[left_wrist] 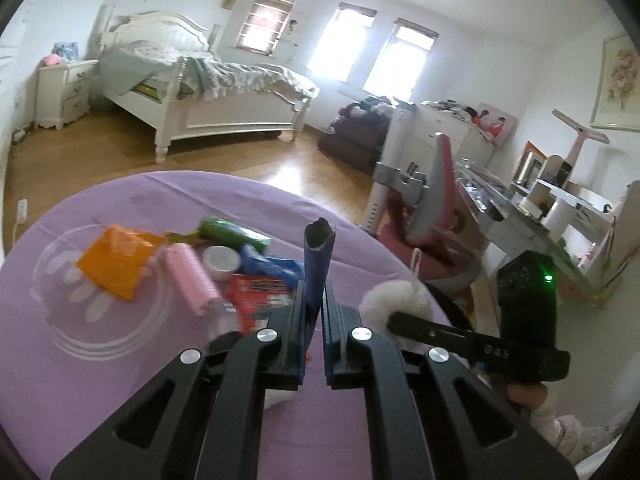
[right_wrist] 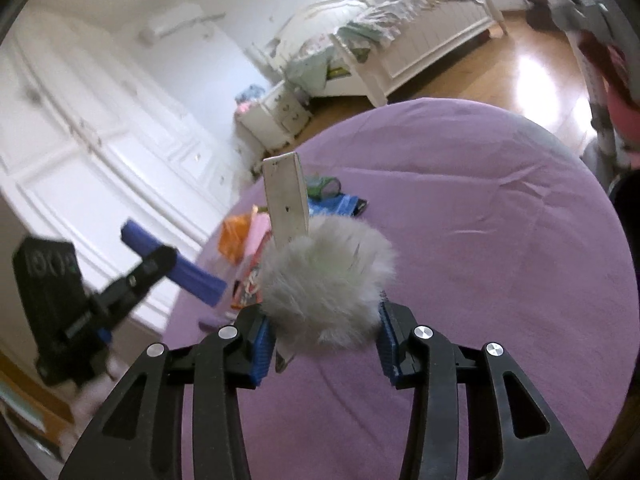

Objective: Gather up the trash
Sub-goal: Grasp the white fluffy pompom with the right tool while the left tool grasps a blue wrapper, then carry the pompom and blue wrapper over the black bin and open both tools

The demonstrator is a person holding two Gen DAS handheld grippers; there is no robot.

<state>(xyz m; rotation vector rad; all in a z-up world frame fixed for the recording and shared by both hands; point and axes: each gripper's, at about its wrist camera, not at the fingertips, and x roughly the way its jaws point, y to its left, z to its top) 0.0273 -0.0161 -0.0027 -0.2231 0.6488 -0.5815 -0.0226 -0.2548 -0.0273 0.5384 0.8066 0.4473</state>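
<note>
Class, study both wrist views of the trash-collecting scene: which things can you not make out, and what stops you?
- Red packet: left wrist view, print too blurred to read, and the left tool covers its right side.
- Blue tube: its lower end is hidden between that tool's fingers.
- White card: right wrist view, base hidden behind the fluffy ball in the right tool.
- Trash bin: in neither view.

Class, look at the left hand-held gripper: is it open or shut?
Shut: the left hand-held gripper pinches a blue wrapper between its fingers, which sticks up above the purple tablecloth.
</note>
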